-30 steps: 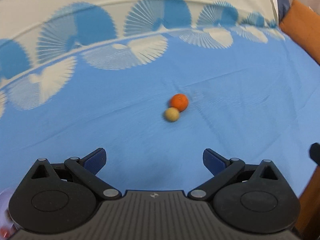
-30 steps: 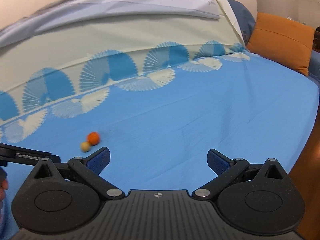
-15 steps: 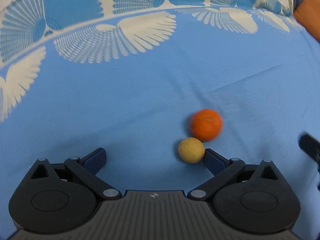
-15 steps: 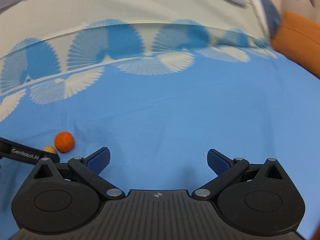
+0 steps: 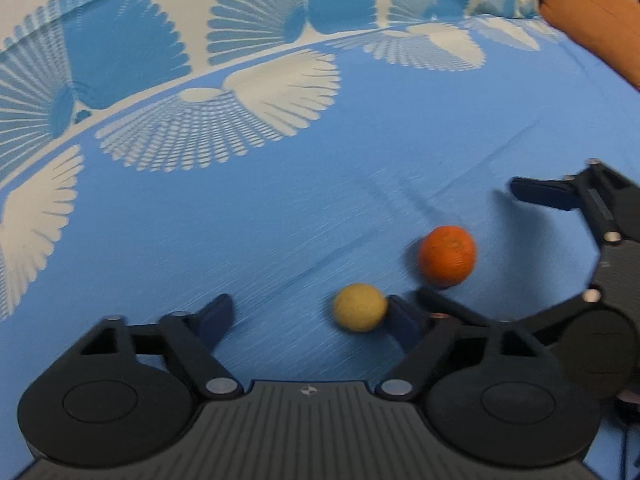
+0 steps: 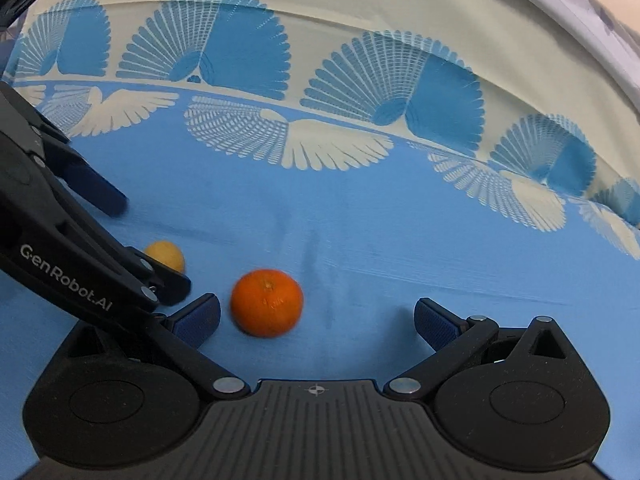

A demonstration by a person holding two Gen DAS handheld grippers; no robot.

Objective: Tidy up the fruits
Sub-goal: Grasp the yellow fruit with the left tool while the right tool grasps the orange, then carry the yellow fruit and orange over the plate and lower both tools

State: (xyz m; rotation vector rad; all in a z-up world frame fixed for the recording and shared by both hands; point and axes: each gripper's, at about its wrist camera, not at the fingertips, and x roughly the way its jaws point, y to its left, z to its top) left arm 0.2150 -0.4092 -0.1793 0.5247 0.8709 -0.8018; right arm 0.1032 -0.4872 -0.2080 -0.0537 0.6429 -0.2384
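Fruits: an orange (image 6: 267, 303) and a small yellow fruit (image 5: 360, 307) lie on the blue sheet (image 5: 280, 216) of a bed, near each other but apart, the orange at about 2 o'clock from the yellow one in the left wrist view.
Left hand-held gripper (image 5: 308, 316): spread wide and low over the sheet; the yellow fruit sits inside the gap, touching or just beside the right-side finger, far from the left-side one. Judged reason: it is lined up to close on this fruit alone.
Right hand-held gripper (image 6: 316, 318): spread wide and holding nothing; the orange sits between its fingers, just beside the left-side finger. Judged reason: each tool takes its own fruit, so the two come in side by side and their inner fingers crowd together.
Orange's facing: stem dimple turned up and slightly toward the far edge, about 12 o'clock in the right wrist view; nearly round, a little flattened, so no real long axis.
Yellow fruit's facing: round; blur hides any stem end, so its direction cannot be told.
Cushion (image 5: 596, 12): orange, at the far right, well apart.
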